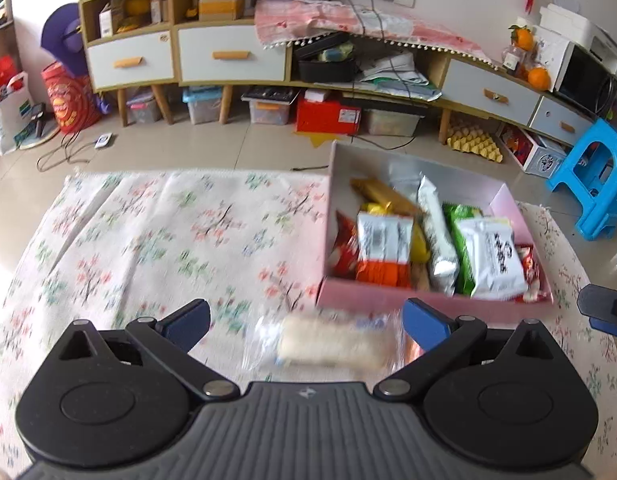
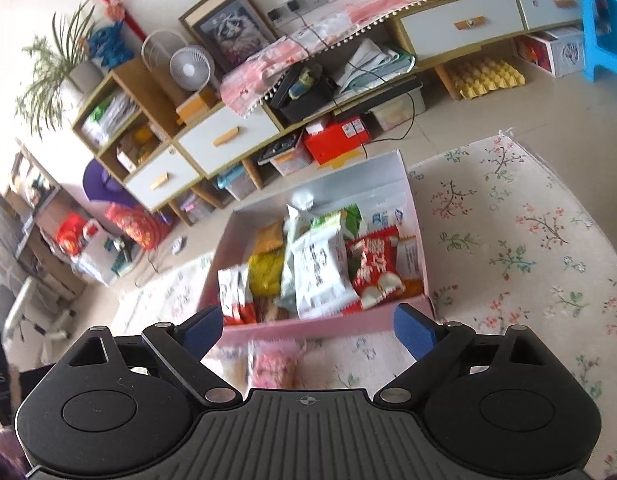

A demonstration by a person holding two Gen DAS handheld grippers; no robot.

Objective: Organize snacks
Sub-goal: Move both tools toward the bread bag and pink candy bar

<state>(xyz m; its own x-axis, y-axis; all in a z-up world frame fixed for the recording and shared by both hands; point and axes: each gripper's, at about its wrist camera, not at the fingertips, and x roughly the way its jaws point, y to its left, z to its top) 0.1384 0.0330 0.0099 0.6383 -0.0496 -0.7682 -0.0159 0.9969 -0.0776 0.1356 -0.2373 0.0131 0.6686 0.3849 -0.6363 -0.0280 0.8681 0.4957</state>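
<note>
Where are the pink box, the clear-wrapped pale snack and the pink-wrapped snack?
pink box (image 1: 388, 300), left wrist view, near wall.
clear-wrapped pale snack (image 1: 328, 342), left wrist view, middle of the pale bar.
pink-wrapped snack (image 2: 272, 366), right wrist view, middle of the wrapper.

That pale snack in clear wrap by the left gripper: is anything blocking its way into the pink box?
Only the pink box's low near wall lies between it and the pale wrapped snack. The open left gripper has nothing visible in its way.
</note>
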